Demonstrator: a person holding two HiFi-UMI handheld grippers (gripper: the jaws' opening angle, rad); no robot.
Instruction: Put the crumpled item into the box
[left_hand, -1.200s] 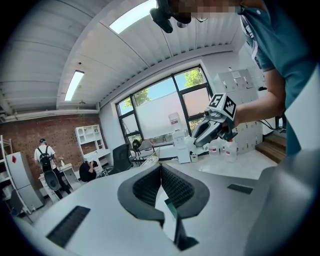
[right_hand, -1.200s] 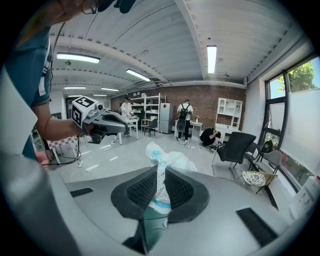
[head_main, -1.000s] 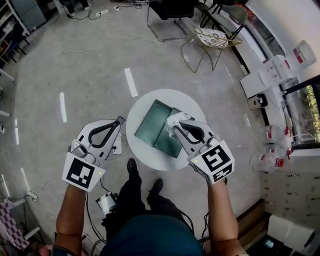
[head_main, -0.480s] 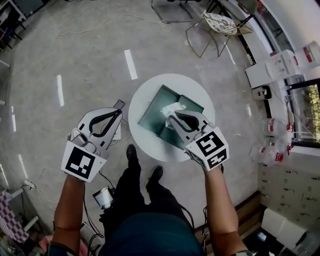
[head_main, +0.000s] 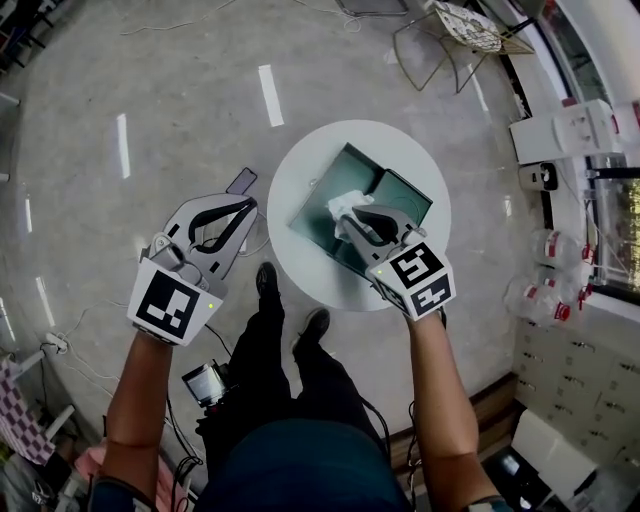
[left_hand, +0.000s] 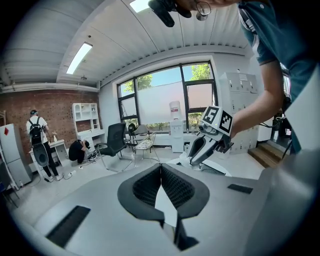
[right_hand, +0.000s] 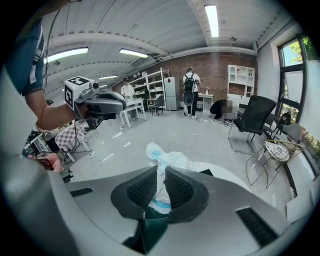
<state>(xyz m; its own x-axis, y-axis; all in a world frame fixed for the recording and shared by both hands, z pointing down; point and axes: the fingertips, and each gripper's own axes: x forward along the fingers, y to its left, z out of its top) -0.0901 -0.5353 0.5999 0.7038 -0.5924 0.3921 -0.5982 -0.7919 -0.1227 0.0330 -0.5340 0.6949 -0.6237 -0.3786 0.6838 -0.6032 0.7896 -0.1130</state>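
Now: right gripper (head_main: 350, 215) (right_hand: 161, 187) clenched on the crumpled item (head_main: 342, 207) (right_hand: 165, 160), white with blue marks, which sticks out ahead of the fingertips. Green box (head_main: 330, 185) lies open directly below the gripper, on a round white counter (head_main: 300, 160). Whether the item touches the box: cannot tell. Left gripper (head_main: 240, 205) (left_hand: 161, 187) closed on nothing, held well off to the left, over the floor (head_main: 150, 90).

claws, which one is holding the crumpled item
The right claw: its jaws are clamped on the white crumpled item. The left claw is shut with nothing between its jaws.
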